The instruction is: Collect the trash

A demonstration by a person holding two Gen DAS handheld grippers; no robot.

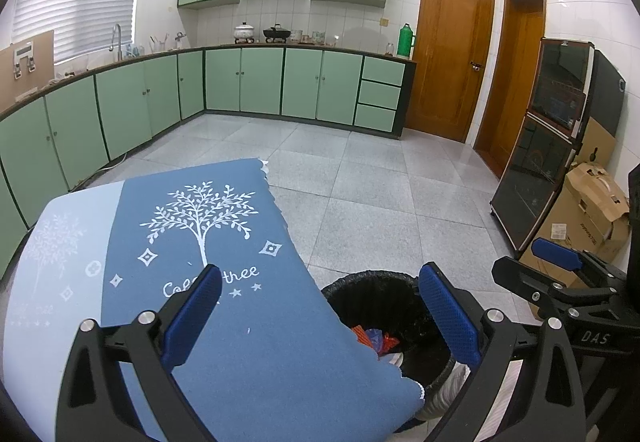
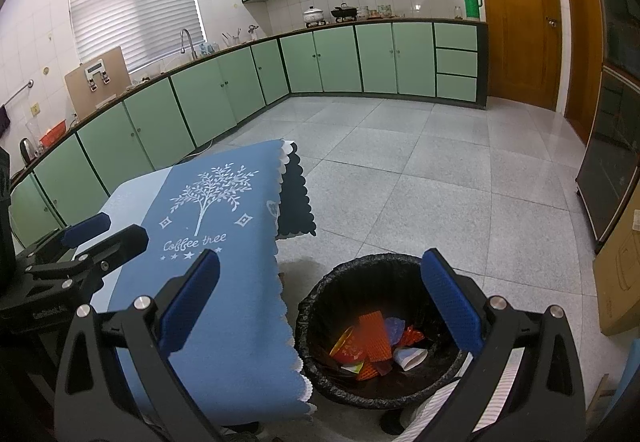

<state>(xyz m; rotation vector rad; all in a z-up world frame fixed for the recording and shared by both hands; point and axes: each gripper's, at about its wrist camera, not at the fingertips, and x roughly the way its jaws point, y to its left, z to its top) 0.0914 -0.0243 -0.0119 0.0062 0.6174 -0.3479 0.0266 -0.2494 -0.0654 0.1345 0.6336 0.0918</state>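
Observation:
A black-lined trash bin (image 2: 320, 306) stands on the floor beside the table; it also shows in the left wrist view (image 1: 372, 286). Inside lie red and orange wrappers (image 2: 370, 342) and a crumpled white cup (image 2: 412, 357). My right gripper (image 2: 320, 306) is open and empty, held above the bin's left rim. My left gripper (image 1: 320, 316) is open and empty over the table's right edge, and it shows at the left of the right wrist view (image 2: 86, 230). The right gripper shows at the right of the left wrist view (image 1: 558, 254).
A table with a blue "Coffee tree" cloth (image 2: 208, 242) is at the left. Green kitchen cabinets (image 2: 320, 58) line the far walls. A dark glass cabinet (image 1: 548, 146) and cardboard boxes (image 1: 588, 210) stand at the right. Grey tiled floor (image 2: 420, 182) lies ahead.

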